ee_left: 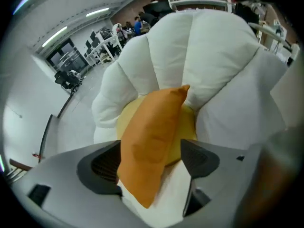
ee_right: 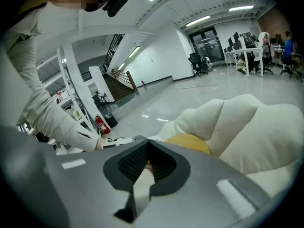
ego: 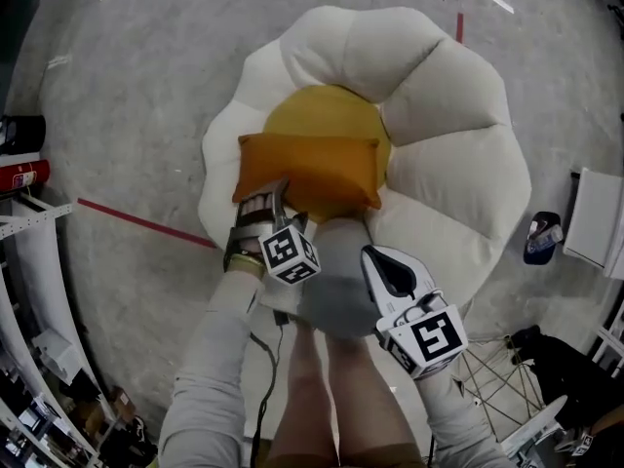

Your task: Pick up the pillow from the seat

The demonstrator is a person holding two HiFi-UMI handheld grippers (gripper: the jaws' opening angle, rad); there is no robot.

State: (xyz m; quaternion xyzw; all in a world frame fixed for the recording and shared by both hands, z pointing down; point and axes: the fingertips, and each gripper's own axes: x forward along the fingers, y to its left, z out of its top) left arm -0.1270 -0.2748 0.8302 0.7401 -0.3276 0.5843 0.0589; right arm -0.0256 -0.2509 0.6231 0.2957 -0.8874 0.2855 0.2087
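Note:
An orange pillow (ego: 307, 169) lies across the round yellow seat (ego: 327, 110) of a white petal-shaped chair (ego: 458, 164). My left gripper (ego: 276, 195) is at the pillow's near left corner. In the left gripper view the pillow (ee_left: 156, 137) stands edge-on between the jaws of the left gripper (ee_left: 151, 163); it lies against the left pad and clear of the right pad (ee_left: 199, 160). My right gripper (ego: 378, 259) hangs in front of the chair, off the pillow. In its own view the right gripper (ee_right: 146, 160) is shut with nothing in it, pointing past the seat (ee_right: 190, 141).
A red fire extinguisher (ego: 24, 175) and white shelving (ego: 29, 252) stand at the left. A red tape line (ego: 146, 224) crosses the grey floor. A blue item (ego: 541, 237) and a white box (ego: 590, 217) sit at the right. The person's legs are close to the chair's front.

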